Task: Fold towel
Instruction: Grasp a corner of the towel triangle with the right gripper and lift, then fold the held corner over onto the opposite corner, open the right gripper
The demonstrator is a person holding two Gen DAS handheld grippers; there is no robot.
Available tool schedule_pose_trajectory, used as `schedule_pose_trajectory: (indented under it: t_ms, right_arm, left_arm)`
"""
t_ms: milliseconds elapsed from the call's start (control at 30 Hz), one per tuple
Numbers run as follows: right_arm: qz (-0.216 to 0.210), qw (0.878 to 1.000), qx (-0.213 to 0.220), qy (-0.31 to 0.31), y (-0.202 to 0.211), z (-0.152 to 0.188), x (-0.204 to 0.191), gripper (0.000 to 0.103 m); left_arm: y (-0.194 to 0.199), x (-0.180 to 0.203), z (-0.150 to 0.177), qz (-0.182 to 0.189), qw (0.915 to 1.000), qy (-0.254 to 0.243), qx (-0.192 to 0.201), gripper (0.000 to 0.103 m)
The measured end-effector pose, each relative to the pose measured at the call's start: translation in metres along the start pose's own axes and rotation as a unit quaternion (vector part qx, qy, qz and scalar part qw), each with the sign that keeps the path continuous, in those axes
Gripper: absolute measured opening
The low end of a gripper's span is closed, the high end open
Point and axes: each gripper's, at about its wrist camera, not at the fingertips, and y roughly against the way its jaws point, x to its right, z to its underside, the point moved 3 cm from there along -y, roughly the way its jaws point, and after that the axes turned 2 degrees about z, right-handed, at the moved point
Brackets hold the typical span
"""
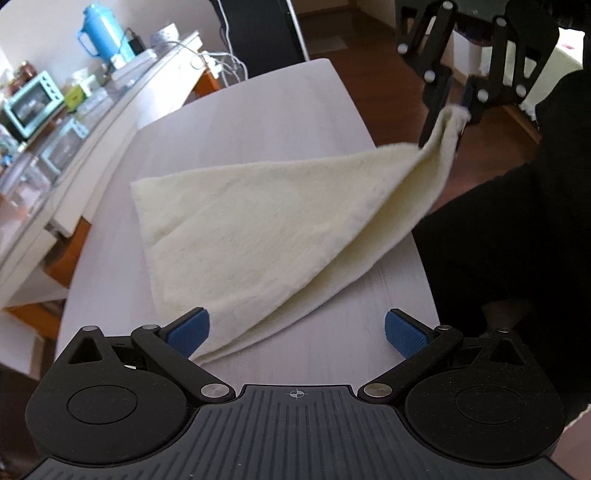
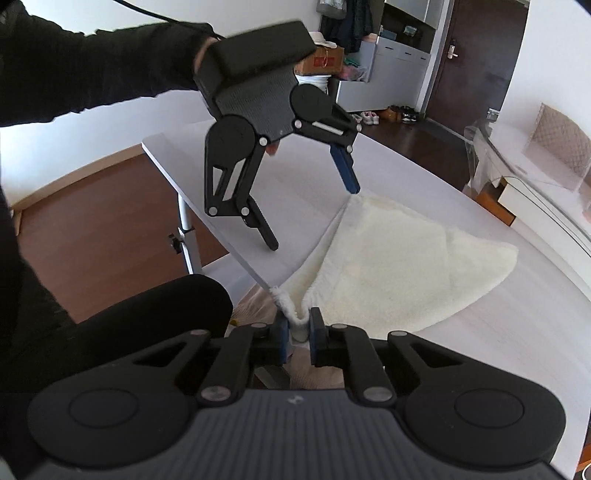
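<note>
A cream towel (image 1: 258, 236) lies on the pale table (image 1: 258, 110), with one corner drawn up off the surface toward the table's right edge. My right gripper (image 1: 448, 118) is shut on that raised corner; in the right wrist view the fluffy corner (image 2: 295, 314) is pinched between the blue pads of the right gripper (image 2: 298, 328). My left gripper (image 1: 297, 330) stands wide open above the towel's near corner, with its left pad (image 1: 192, 332) over the cloth edge. From the right wrist view the left gripper (image 2: 314, 218) hovers open over the towel (image 2: 388, 266), not touching it.
A long white shelf (image 1: 92, 122) with a blue kettle (image 1: 101, 31), a mint oven (image 1: 31, 101) and clear boxes runs along the table's left side. Brown floor (image 1: 388, 55) lies beyond. A person's dark sleeve (image 2: 92, 66) and leg (image 2: 147, 325) are close to the table edge.
</note>
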Motion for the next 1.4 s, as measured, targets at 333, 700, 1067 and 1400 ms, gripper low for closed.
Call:
schedule_pose_trajectory:
  t_ms: [333, 700, 1067, 1400]
  right_arm:
    - [-0.016, 1.0, -0.001, 0.004, 0.016, 0.005, 0.008, 0.012]
    - [-0.009, 0.999, 0.024, -0.034, 0.037, 0.002, 0.04, 0.011]
    - [-0.049, 0.999, 0.017, -0.013, 0.028, -0.039, 0.121, 0.011]
    - [-0.081, 0.996, 0.001, -0.028, -0.034, -0.077, 0.221, 0.011]
  left_arm:
    - [-0.013, -0.028, 0.008, 0.059, 0.9965, 0.057, -0.018, 0.103]
    - [-0.012, -0.036, 0.007, 0.091, 0.9901, 0.104, -0.027, 0.103]
    - [-0.01, -0.038, 0.001, 0.107, 0.9872, 0.107, -0.05, 0.103]
    - [-0.007, -0.038, 0.005, 0.104, 0.9855, 0.129, -0.035, 0.103]
